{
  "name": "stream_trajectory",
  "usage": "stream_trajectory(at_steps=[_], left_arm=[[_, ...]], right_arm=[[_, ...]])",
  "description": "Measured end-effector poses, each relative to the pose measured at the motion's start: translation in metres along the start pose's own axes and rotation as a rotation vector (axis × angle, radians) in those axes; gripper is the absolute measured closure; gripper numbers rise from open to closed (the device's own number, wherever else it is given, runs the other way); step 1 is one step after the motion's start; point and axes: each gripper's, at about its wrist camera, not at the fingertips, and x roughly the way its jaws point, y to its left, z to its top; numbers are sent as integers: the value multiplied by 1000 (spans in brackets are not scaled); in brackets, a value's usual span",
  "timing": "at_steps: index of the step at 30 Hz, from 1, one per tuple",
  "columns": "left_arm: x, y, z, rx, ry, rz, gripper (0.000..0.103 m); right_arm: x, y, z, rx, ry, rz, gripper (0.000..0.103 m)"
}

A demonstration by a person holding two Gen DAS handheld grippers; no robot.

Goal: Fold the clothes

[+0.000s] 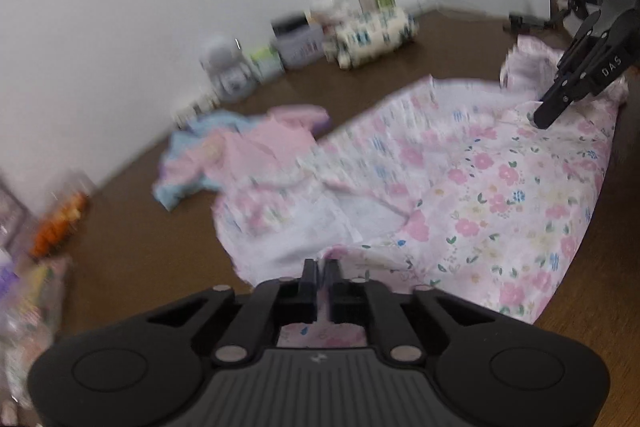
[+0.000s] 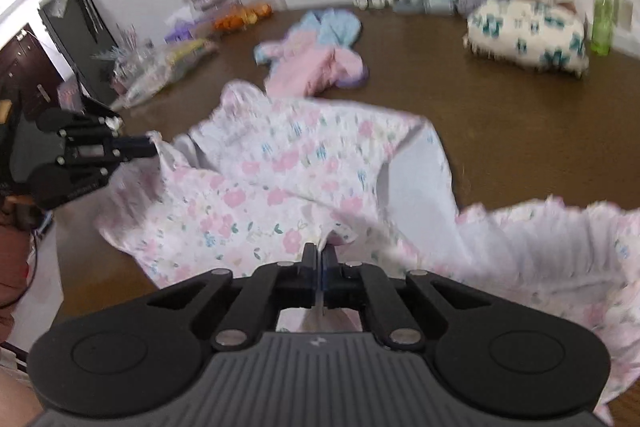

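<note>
white cotton garment with pink floral print and ruffled edge (image 1: 492,187): spread on brown table (image 1: 132,251), long axis running gripper to gripper | left gripper (image 1: 320,269): jaws clamped on one edge | right gripper (image 2: 320,253): jaws pinching the opposite edge | neither arm nearer

Blurred clutter along the wall (image 1: 304,39); floral garment (image 2: 560,267) cut off at right edge.

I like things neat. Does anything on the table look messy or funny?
Yes. The pink and blue garment lies crumpled in a heap on the table. The floral garment is rumpled, one part flipped to its plain underside, pinched by the left gripper and right gripper.
</note>
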Motion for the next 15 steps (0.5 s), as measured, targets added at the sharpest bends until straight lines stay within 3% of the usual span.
stream_trajectory(at_steps=[1,2,3,5,8,10,13,15], left_arm=[[4,-1,-3,-10,20,8,81],[6,-3,-6,-20,33,21,70],[3,-4,-9,-33,24,45,61],[-10,-6,-12,-64,-29,56,60],[-26,-13,-7,-81,-107,10,60],[-26,-25,1,-56,-132,-32,60],[-17,-49,15,-2,-139,-108,63],[-7,-63,17,27,-110,-148,76]], right_arm=[[3,-1,-1,1,1,-11,80],[1,-4,-4,23,-22,-16,56],[-3,-7,-8,50,-52,-20,50],[-26,-11,-20,89,-148,-3,50],[-52,-7,-37,86,-251,-15,52],[-60,3,-48,45,-271,-46,56],[-51,22,-61,-32,-233,-78,60],[-40,29,-66,-58,-193,-113,63]])
